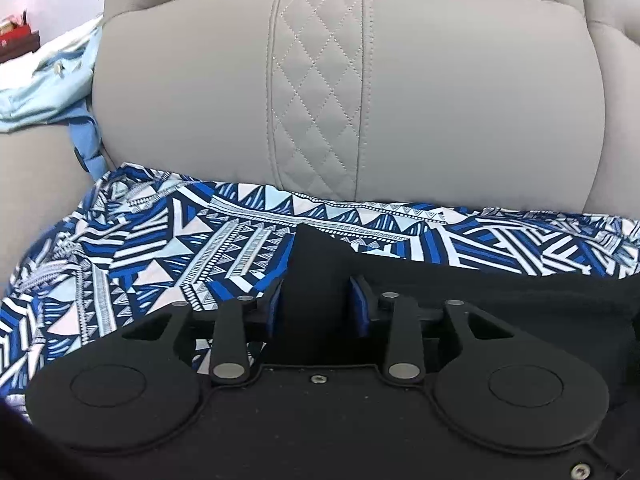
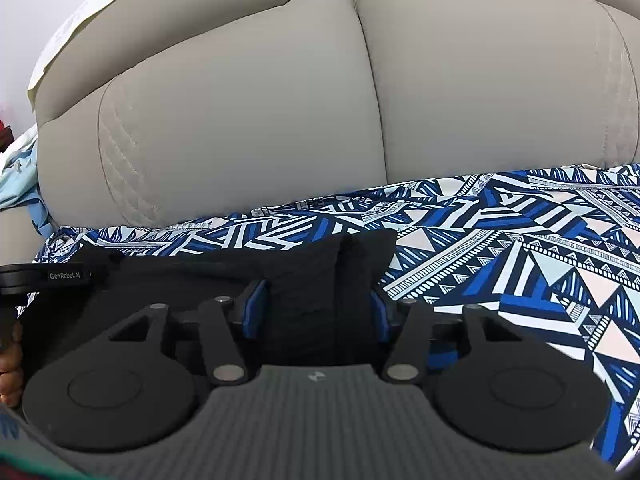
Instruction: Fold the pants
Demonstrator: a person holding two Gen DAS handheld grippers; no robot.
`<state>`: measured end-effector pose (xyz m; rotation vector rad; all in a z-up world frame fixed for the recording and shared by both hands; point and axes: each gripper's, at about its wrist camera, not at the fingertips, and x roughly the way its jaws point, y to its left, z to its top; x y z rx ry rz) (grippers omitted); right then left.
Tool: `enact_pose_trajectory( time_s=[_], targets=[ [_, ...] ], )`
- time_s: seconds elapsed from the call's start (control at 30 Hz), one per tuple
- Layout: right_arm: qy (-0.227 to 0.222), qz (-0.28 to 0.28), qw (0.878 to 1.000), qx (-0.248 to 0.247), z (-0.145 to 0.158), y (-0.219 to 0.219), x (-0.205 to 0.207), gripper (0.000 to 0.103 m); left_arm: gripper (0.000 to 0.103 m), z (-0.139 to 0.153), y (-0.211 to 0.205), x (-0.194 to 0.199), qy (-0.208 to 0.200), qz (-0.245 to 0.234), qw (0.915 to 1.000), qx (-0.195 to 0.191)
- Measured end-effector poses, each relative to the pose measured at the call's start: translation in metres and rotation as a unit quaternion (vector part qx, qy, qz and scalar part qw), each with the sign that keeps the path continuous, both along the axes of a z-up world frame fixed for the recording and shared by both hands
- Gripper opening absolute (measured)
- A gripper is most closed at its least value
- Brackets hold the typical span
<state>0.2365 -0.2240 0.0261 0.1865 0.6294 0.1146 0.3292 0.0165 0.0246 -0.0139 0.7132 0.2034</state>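
Black pants (image 1: 480,292) lie across a blue-and-white patterned cloth (image 1: 160,248) on a sofa seat. My left gripper (image 1: 317,284) points down at their left end. A peaked bunch of black fabric fills the gap between its blue pads (image 1: 360,300) and touches both. In the right wrist view the pants (image 2: 180,276) stretch left from my right gripper (image 2: 318,286). A creased fold of the same fabric sits between this gripper's wider-set pads (image 2: 254,308), reaching both. The near part of the pants is hidden under both gripper bodies.
The grey sofa backrest (image 1: 440,100) rises right behind the cloth's far edge. A light blue garment (image 1: 44,76) is heaped to the left of the cushion. A person's hand (image 2: 10,364) shows at the left edge of the right wrist view. The patterned cloth (image 2: 520,248) spreads on to the right.
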Motion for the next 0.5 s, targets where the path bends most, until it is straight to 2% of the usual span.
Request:
enact_pose_trajectory(
  time_s=[0.1, 0.17, 0.27, 0.5],
  targets=[
    [-0.006, -0.012, 1.0, 0.012, 0.002, -0.005, -0.006, 0.074, 0.04, 0.004, -0.009, -0.007, 0.003, 0.0, 0.9996, 0.027],
    [-0.012, -0.024, 0.999, 0.029, 0.004, -0.01, -0.015, 0.075, 0.047, 0.006, -0.015, -0.017, 0.006, -0.004, 0.999, 0.045],
    [-0.019, -0.037, 0.999, 0.033, 0.012, -0.012, -0.031, 0.077, 0.051, 0.01, -0.021, -0.035, 0.004, -0.02, 0.9982, 0.057],
    [-0.066, -0.052, 0.996, 0.012, 0.039, -0.002, -0.088, 0.079, 0.065, 0.028, -0.021, -0.094, -0.008, -0.052, 0.9983, 0.026]
  ],
)
